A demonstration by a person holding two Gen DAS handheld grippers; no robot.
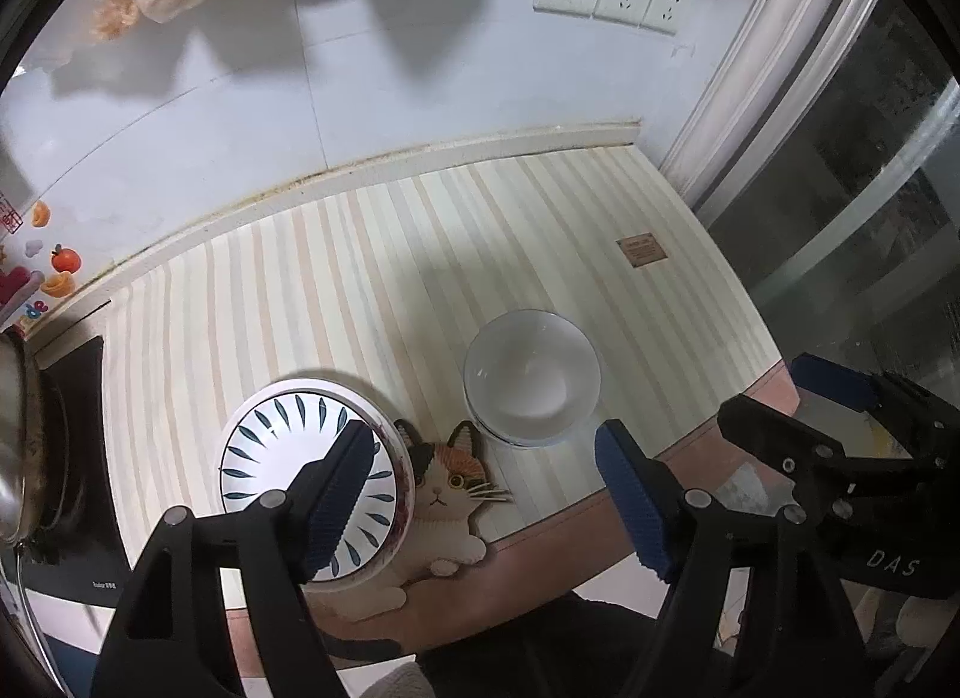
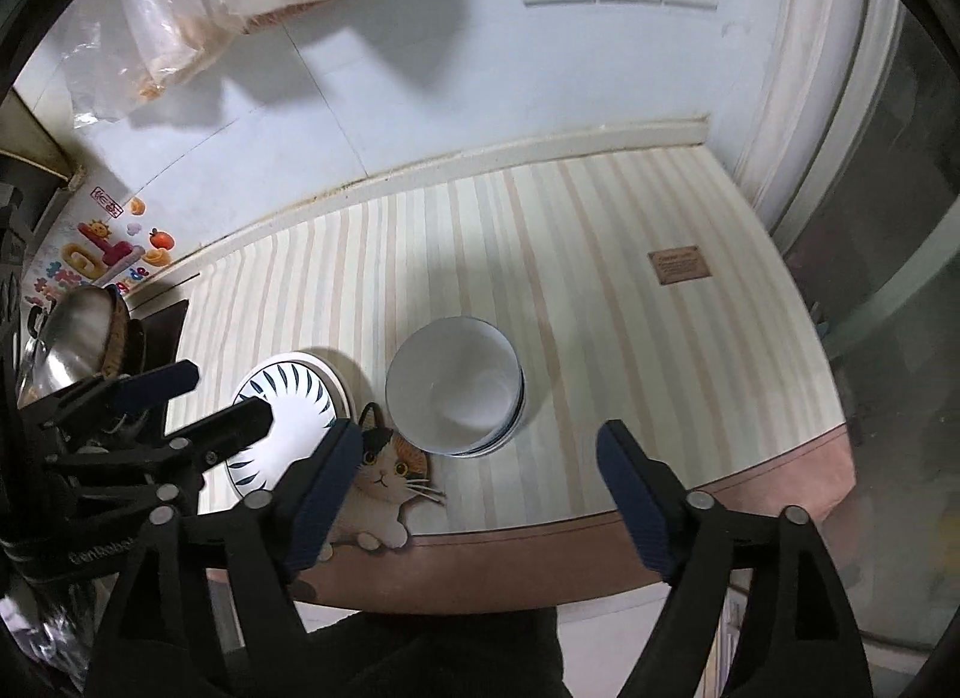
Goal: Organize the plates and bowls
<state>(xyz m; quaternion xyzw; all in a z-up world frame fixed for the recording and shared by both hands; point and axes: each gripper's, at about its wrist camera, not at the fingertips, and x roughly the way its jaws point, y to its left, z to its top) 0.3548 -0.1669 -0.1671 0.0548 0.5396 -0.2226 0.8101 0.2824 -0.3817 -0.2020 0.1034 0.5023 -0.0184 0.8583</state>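
Left gripper (image 1: pixel 480 494) spread wide, holding nothing; right gripper (image 2: pixel 474 488) likewise agape; leaf-pattern bowl (image 1: pixel 300 458) and white bowl stack (image 1: pixel 531 377) sit apart on striped mat (image 1: pixel 360 278), cat coaster (image 1: pixel 444 488) between; right view alone shows blue-rimmed dish under white bowls; left view shows reddish pattern on leaf bowl's outer wall.
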